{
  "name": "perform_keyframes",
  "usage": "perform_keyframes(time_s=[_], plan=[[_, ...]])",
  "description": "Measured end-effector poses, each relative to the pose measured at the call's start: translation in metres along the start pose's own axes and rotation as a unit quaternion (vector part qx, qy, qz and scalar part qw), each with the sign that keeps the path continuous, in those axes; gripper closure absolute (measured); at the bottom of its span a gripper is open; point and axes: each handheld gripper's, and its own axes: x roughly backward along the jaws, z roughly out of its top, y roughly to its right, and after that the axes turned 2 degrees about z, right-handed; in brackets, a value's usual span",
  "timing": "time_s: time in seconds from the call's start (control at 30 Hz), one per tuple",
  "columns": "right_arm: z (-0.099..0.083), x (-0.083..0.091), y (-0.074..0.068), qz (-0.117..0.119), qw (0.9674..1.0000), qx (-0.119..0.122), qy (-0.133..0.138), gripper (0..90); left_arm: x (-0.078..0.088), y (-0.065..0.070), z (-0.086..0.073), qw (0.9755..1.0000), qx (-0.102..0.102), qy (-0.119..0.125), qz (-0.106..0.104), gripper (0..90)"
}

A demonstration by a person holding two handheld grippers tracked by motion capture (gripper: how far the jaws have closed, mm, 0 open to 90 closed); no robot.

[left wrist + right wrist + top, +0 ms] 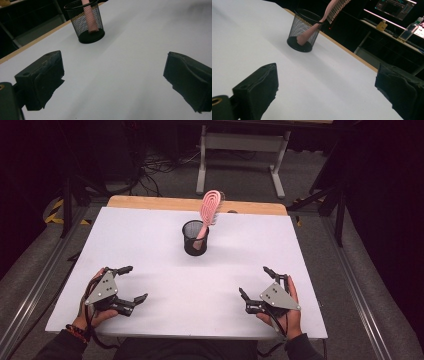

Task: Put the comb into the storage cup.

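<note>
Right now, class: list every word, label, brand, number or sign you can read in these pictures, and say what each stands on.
None can be read.
Bottle label: too small and blurred.
Lit screen behind it: too blurred.
Pink hairbrush, mesh cup: no print seen.

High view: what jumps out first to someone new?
The pink hairbrush stands handle-down in a black mesh cup near the middle of the white table, leaning toward the far right. Nearer the person, the left gripper and right gripper rest at either side, jaws wide apart and holding nothing.
</note>
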Motion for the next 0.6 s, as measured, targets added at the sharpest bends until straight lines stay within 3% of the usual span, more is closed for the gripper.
perform_keyframes(time_s=[0.23, 0.47, 0.6], plan=[[-0.018, 0.008, 0.009, -0.010, 0.9996, -0.022, -0.011, 4.1, -0.001, 0.001, 0.000, 1.0000, 0.000, 0.000, -0.004, 3.8], [-0.029, 0.010, 0.017, -0.021, 0.9979, -0.059, -0.017, 3.0, -0.003, 0.002, 0.000, 1.0000, -0.001, -0.003, -0.006, 3.7], [-0.030, 0.009, 0.016, -0.021, 0.9979, -0.059, -0.017, 3.0, -0.003, 0.003, 0.001, 1.0000, 0.000, -0.001, -0.005, 3.7]])
